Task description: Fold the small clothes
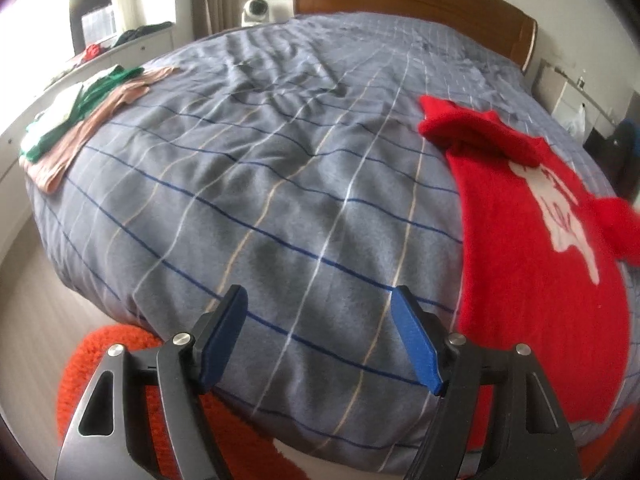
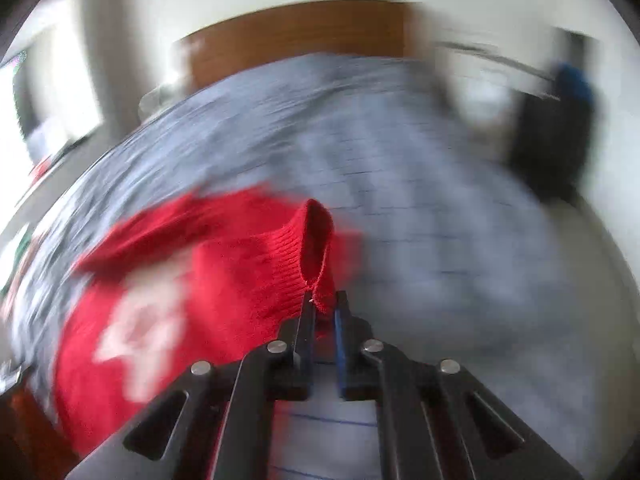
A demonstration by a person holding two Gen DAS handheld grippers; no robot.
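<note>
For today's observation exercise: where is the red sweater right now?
The red sweater lies on the right side of the checked bedspread in the left wrist view; the right gripper pinches its ribbed edge.

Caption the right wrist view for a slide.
Right gripper shut on the red sweater cuff above the blurred plaid bed cover.

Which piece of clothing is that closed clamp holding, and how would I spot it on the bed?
Start at the big bed with the grey-blue checked cover and wooden headboard. Near its right edge lies a fuzzy red knitted sweater with a white pattern; the right gripper pinches its ribbed cuff. The folded green and pink clothes sit far across the bed.
</note>
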